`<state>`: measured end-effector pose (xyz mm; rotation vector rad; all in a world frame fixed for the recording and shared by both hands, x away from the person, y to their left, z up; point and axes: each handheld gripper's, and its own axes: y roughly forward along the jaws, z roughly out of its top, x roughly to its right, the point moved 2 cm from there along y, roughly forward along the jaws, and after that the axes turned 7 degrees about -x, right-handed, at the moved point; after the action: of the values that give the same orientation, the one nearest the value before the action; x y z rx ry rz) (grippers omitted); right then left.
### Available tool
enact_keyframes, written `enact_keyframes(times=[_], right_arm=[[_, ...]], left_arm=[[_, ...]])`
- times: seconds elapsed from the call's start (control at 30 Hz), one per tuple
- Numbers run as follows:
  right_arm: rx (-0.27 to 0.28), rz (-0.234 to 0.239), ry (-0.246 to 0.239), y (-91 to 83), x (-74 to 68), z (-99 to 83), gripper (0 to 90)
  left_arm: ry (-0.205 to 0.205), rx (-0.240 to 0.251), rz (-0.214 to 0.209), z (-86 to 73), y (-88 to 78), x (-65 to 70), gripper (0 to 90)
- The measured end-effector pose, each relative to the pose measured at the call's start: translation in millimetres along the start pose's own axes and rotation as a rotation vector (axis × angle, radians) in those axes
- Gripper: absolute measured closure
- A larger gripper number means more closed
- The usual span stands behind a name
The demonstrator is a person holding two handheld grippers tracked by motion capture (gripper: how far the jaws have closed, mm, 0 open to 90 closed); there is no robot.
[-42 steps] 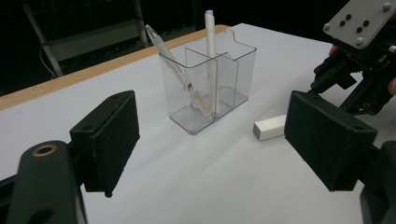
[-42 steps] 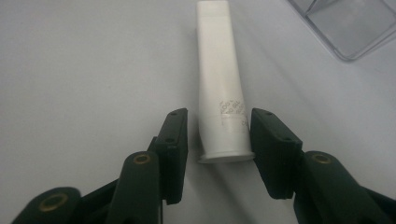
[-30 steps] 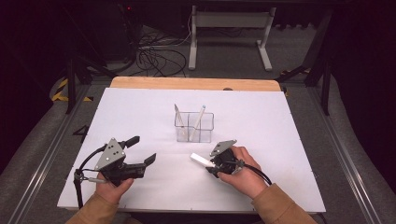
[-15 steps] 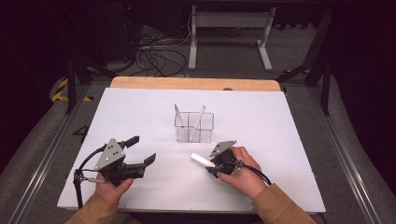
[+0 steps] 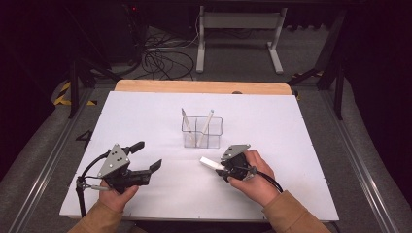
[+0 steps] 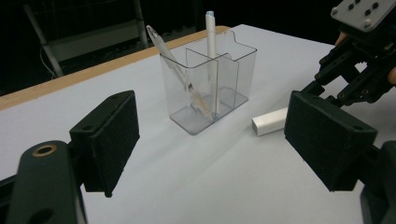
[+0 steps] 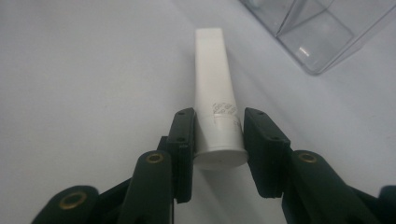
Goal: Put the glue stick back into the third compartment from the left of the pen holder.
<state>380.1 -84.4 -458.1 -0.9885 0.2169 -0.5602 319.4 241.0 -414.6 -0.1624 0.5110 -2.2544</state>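
Note:
A clear two-compartment holder [image 5: 202,132] stands mid-table with a pen [image 5: 186,124] leaning in the left compartment and another pen [image 5: 206,124] in the right. In front of it lies a white stick [image 5: 210,163] on the white table. My right gripper [image 5: 221,167] is shut on the stick's near end; both pads press its sides [image 7: 218,135], and the stick [image 7: 212,70] points toward the holder [image 7: 322,32]. My left gripper [image 5: 149,155] rests open at the front left, nothing between its pads [image 6: 212,144]. It looks at the holder [image 6: 210,88] and the stick [image 6: 270,122].
The white table top [image 5: 291,126] has a wooden strip [image 5: 199,86] along its far edge. Cables [image 5: 165,63] and a desk frame [image 5: 238,34] lie on the floor beyond. Metal rails [image 5: 359,170] run along both table sides.

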Motion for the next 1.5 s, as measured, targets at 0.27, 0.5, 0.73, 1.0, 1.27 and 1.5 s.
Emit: enact_keyframes(times=[0.27,0.5,0.73,1.0,1.27,1.5], right_arm=[[0.037,0.003,0.016,-18.2,2.4,3.3,65.2],[0.057,0.003,0.015,-31.1,4.1,6.6,65.3],[0.075,-0.006,0.014,-50.6,8.2,16.9,65.3],[0.082,-0.019,0.015,-68.5,13.1,26.6,65.3],[0.089,-0.027,0.012,-82.0,16.2,33.7,65.3],[0.093,-0.033,0.009,-88.6,18.1,39.9,65.3]], left_arm=[[0.003,0.004,0.005,0.3,-0.7,0.1,19.0],[0.002,0.003,0.005,0.0,-0.9,-0.2,19.1],[0.000,0.005,0.006,0.1,-1.3,-0.5,19.0],[0.000,0.006,0.007,0.2,-1.7,-0.5,19.0],[0.000,0.008,0.008,0.4,-1.9,-0.8,19.0],[0.000,0.010,0.010,0.4,-2.5,-1.2,19.0]])
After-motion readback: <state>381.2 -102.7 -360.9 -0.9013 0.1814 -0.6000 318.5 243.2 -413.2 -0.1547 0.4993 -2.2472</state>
